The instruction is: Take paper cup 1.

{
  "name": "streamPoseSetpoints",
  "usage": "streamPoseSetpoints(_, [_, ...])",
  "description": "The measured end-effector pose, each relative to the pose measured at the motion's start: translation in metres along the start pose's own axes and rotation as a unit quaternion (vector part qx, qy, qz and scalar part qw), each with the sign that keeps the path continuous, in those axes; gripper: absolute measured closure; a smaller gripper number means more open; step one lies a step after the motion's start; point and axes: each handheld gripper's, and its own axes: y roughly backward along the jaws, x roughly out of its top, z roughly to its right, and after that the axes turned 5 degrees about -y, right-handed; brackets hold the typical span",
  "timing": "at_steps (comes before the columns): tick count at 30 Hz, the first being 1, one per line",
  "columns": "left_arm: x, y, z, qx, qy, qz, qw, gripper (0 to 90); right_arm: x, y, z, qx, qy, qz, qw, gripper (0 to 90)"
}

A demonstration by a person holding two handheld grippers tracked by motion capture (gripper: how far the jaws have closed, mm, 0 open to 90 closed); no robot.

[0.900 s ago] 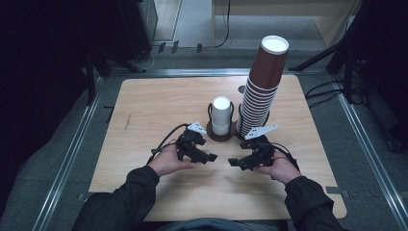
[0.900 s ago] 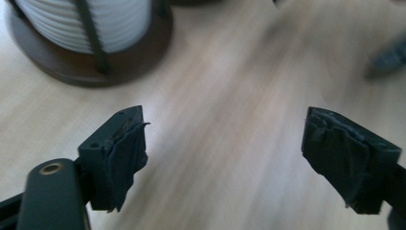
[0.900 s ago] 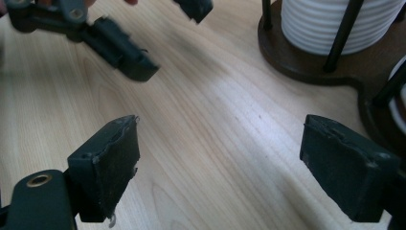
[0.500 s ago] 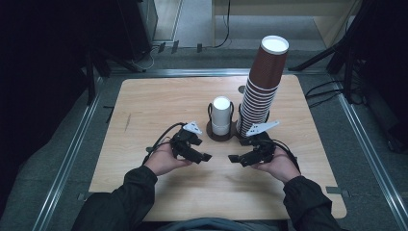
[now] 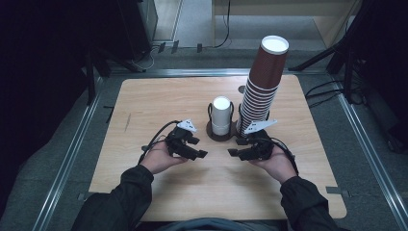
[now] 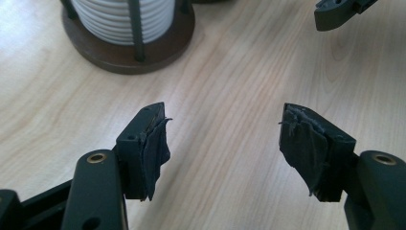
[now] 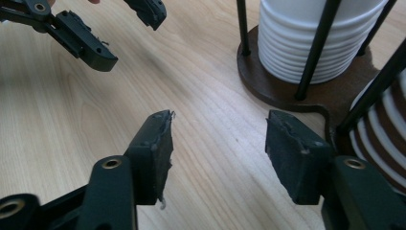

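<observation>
1. White cups (image 5: 221,115): a short stack, upright in a dark round holder (image 5: 222,133) with thin black posts, near the middle of the worktop (image 5: 154,106); in the left gripper view the stack (image 6: 125,19) sits at the upper left; in the right gripper view it (image 7: 313,38) sits at the upper right.
2. Brown cups (image 5: 262,82): a tall stack with white rims, just beside the white cups on their right; it leans slightly away from the person; its white-rimmed mouth faces up.
3. Left gripper (image 5: 201,155): held in the person's left hand (image 5: 159,159) low over the worktop, in front of the holder and to its left; its jaws stand spread with bare wood between them, pinching nothing; the frayed pads (image 6: 155,153) show in the left gripper view.
4. Right gripper (image 5: 232,152): held in the right hand (image 5: 276,163), in front of the brown cups; its jaws stand spread over bare wood, gripping nothing; the holder's base lies just beyond its right-hand pad (image 7: 292,158).
5. The two grippers point toward each other, tips near but apart; both stay clear of the cups and the holder.
</observation>
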Motion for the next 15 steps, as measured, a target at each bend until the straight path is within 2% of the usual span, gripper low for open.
streamPoseSetpoints(7, [0.001, 0.004, -0.005, 0.003, 0.004, 0.007, 1.0000, 33.2, 0.001, -0.002, 0.001, -0.007, 0.005, 0.002, 1.0000, 45.2])
streamPoseSetpoints(11, [0.004, 0.011, -0.009, 0.004, 0.009, 0.021, 0.9997, 32.5, 0.002, -0.004, -0.002, -0.012, 0.011, 0.003, 0.9999, 47.8])
streamPoseSetpoints(15, [0.012, 0.018, -0.016, 0.007, 0.014, 0.028, 0.9995, 32.9, 0.003, -0.011, -0.006, -0.014, 0.014, 0.000, 0.9998, 53.5])
